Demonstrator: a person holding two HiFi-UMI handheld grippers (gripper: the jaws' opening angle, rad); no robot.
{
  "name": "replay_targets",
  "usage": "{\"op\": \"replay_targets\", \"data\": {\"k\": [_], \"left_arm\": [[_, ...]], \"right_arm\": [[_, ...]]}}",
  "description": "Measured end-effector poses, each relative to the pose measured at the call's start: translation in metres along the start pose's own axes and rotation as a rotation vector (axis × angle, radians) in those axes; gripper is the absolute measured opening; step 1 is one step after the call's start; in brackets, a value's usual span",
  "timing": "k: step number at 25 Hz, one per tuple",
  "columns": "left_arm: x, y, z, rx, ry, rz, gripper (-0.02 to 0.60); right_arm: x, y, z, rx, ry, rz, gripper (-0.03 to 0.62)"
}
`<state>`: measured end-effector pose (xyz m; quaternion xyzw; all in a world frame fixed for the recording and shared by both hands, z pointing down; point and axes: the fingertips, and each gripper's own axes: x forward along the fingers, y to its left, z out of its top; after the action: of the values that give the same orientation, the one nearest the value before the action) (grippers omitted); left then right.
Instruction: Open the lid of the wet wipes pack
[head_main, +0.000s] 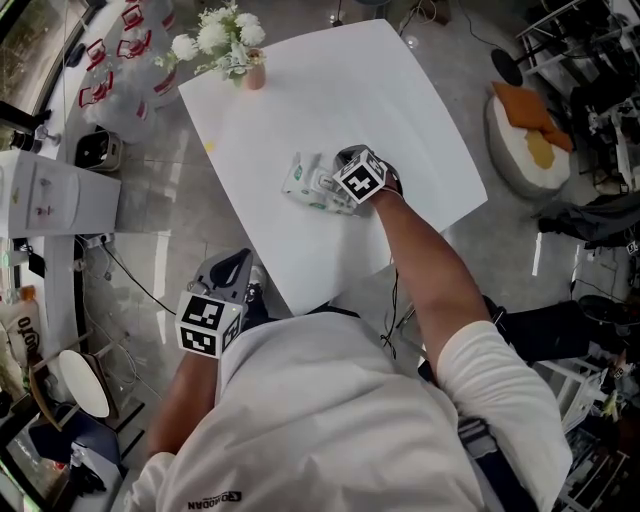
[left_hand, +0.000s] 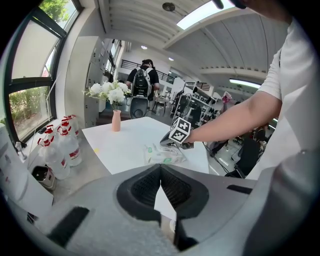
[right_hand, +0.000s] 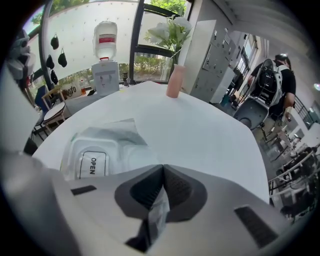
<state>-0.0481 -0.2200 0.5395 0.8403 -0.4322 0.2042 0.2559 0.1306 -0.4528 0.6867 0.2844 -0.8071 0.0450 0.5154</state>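
The soft white plastic wet wipes pack (right_hand: 117, 145) has its lid (right_hand: 91, 163) just left of your right gripper (right_hand: 161, 186), which is clenched on its film edge.

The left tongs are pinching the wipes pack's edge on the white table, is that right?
No, the right tongs are pinching the pack's edge on the white table; the right gripper view shows its film caught between them.
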Motion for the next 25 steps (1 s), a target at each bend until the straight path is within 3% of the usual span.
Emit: {"op": "replay_targets", "data": {"k": [13,19,25], "left_arm": [[0.004,0.002,0.014,0.024,-0.020,-0.046,0.000],[0.009,0.000,0.031,0.057,-0.038,-0.085,0.000],[0.017,-0.009,0.050,0.112,-0.059,-0.136,0.000]], "right_arm": [[-0.029,-0.013,0.008,0.067,-0.049,-0.097,0.034],[-0.075,-0.005,0.013,0.132,-0.131,-0.134,0.037],[-0.133,0.020,0.014,0.285,-0.271,-0.161,0.041]]}}
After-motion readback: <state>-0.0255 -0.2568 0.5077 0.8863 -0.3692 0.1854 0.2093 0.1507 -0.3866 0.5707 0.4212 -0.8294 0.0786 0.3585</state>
